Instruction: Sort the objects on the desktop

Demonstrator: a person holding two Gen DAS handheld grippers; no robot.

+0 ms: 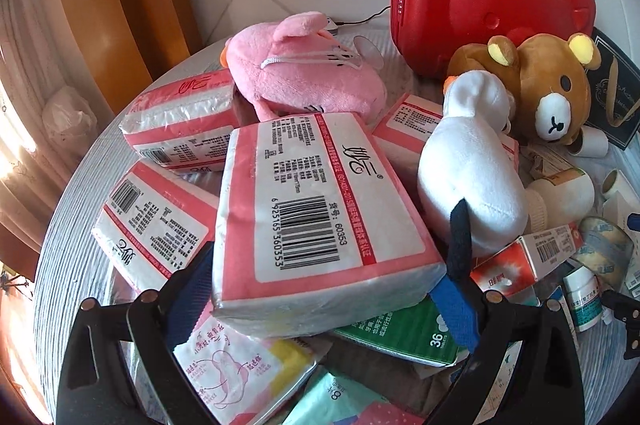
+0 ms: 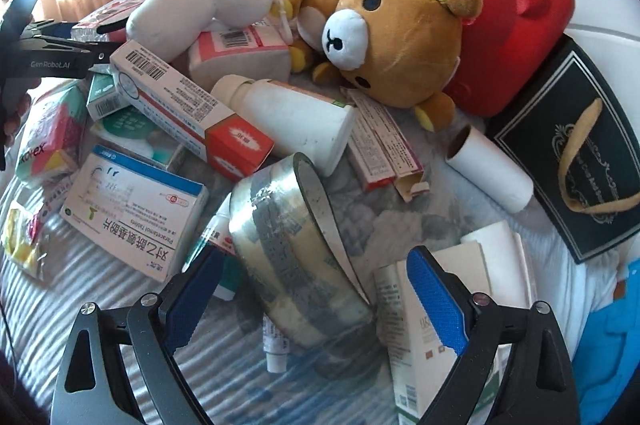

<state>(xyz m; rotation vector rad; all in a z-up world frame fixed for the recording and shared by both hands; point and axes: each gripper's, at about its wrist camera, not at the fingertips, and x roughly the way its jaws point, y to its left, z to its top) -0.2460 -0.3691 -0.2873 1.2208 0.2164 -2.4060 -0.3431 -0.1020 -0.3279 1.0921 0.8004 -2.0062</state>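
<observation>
The left gripper (image 1: 320,289) holds a tissue pack (image 1: 320,201) across its short side, long axis pointing away. The right gripper (image 2: 316,301) hangs wide around the tape roll (image 2: 296,257) on the worktop (image 2: 120,309).

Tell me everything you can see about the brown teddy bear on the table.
The brown teddy bear is a soft plush toy with a large round head, white muzzle, black nose and dot eyes, and yellow inner ears and paw pads. It lies tilted on its side, its head leaning against the red bear-shaped case behind it. A white bottle and small flat cartons lie just in front of it. In the left wrist view, the white plush toy overlaps it.
</observation>
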